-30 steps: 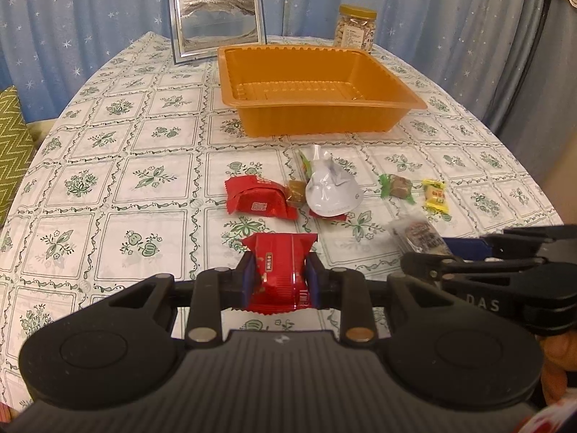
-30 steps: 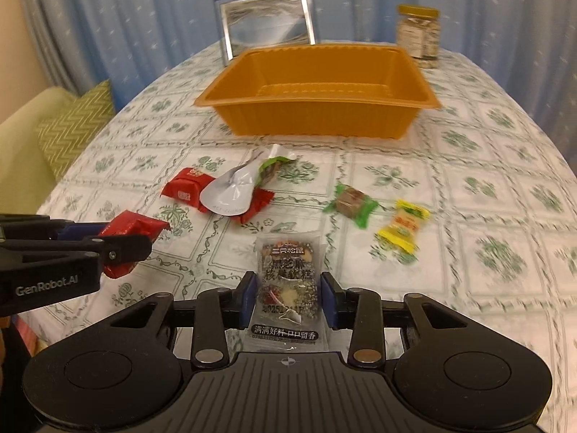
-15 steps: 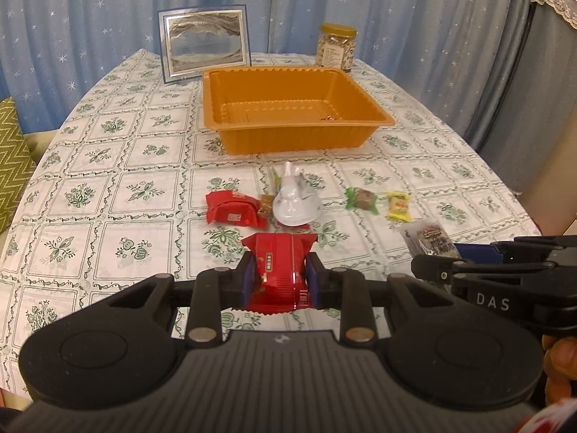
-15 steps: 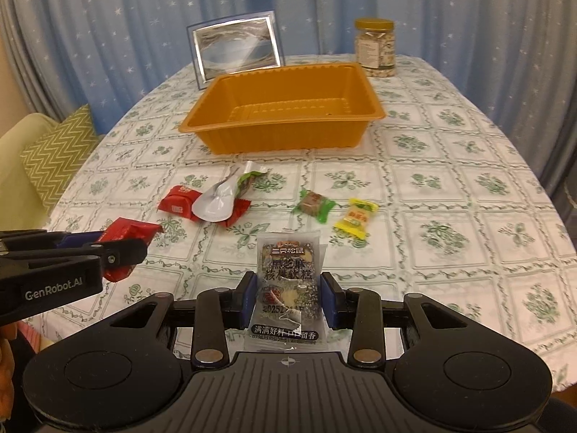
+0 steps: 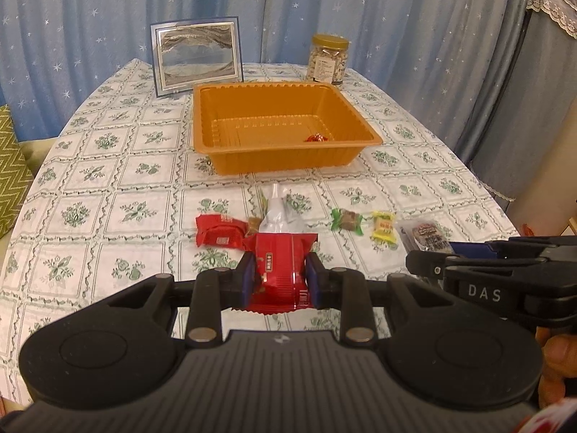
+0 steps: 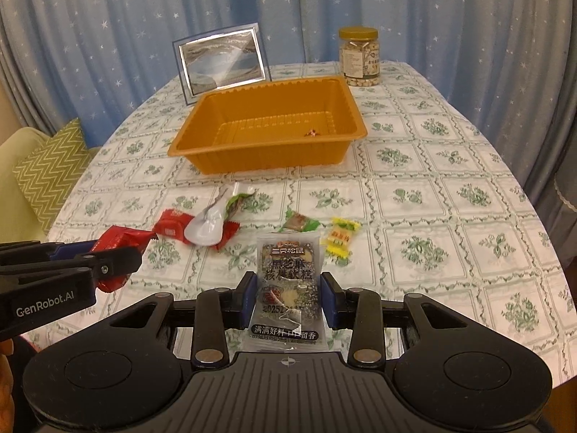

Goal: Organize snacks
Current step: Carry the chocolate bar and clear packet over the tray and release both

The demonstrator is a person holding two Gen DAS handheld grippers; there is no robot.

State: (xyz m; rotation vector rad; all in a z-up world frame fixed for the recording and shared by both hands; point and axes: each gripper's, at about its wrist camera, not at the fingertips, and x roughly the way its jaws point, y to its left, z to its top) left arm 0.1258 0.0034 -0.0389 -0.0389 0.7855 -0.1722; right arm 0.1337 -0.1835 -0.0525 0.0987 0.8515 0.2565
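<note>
Left gripper is clamping a red snack packet between its blue pads, packet sticking out in front and held above the table. Right gripper is pinching a clear packet with dark print, jaws closed against both its edges, also held off the cloth. In the left wrist view the right gripper is showing at the right edge, side-on, with its packet poking out; in the right wrist view the left gripper is coming in from the left with the red packet.

Orange tray is sitting mid-table beyond the loose snacks, one small red item lying on its floor near the front right corner, too small to say what it is, possibly a wrapped candy.

Loose on the patterned cloth between grippers and tray: a second red packet, a silver-white wrapper partly lying over another red packet, a green-ended wrapper just behind it, a green-wrapped candy and a yellow-wrapped candy side by side, near each other but apart.

Behind the tray a framed picture is standing upright on the left and a jar with a yellow lid on the right, blue starred curtain beyond. A zigzag green cushion is showing off the table's left side.
</note>
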